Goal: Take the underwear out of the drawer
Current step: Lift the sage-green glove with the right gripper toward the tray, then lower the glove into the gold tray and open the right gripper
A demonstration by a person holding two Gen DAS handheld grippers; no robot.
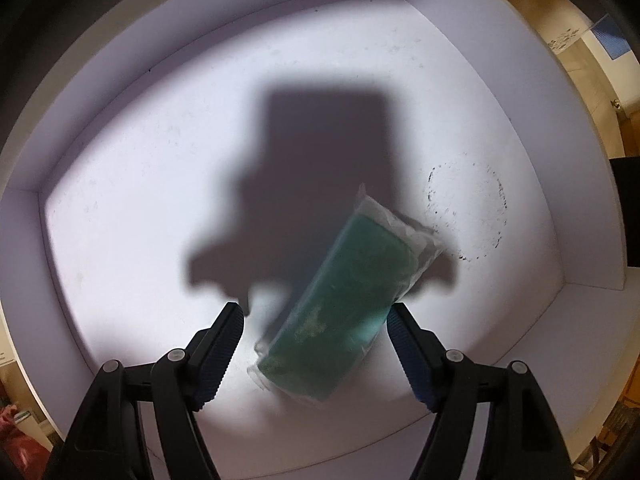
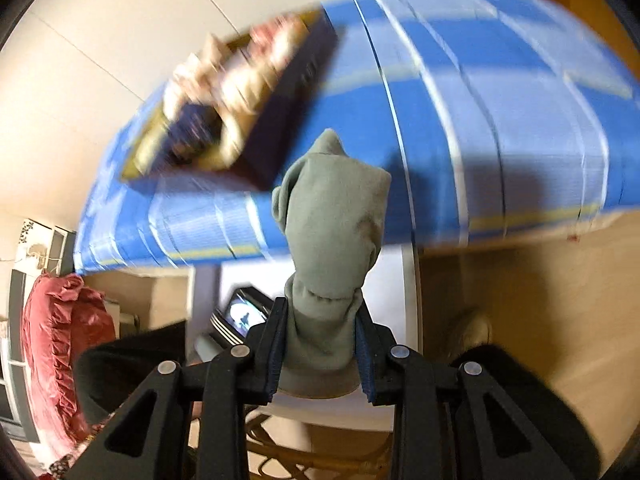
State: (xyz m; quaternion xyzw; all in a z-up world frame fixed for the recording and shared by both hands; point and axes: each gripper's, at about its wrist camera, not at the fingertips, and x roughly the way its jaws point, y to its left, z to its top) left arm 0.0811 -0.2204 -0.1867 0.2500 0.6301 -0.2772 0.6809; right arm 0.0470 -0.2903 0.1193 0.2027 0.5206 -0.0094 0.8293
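Looking straight down in the left wrist view, a teal folded item in a clear plastic wrap [image 1: 344,300] lies slanted on the white drawer floor [image 1: 140,200]. My left gripper [image 1: 315,308] hangs over its near end, open, with a finger on each side and the pads clear of the wrap. In the right wrist view my right gripper [image 2: 321,306] is shut on a grey-green piece of underwear [image 2: 336,208], which stands up from the jaws in a bunched fold, in the air in front of the bed.
White drawer walls [image 1: 460,40] ring the floor, which carries a faint dark ring mark [image 1: 466,208]. A bed with a blue striped cover [image 2: 480,100] bears a dark box of items [image 2: 224,112]. A red cushion [image 2: 60,340] sits at the left and a wicker frame [image 2: 304,456] below.
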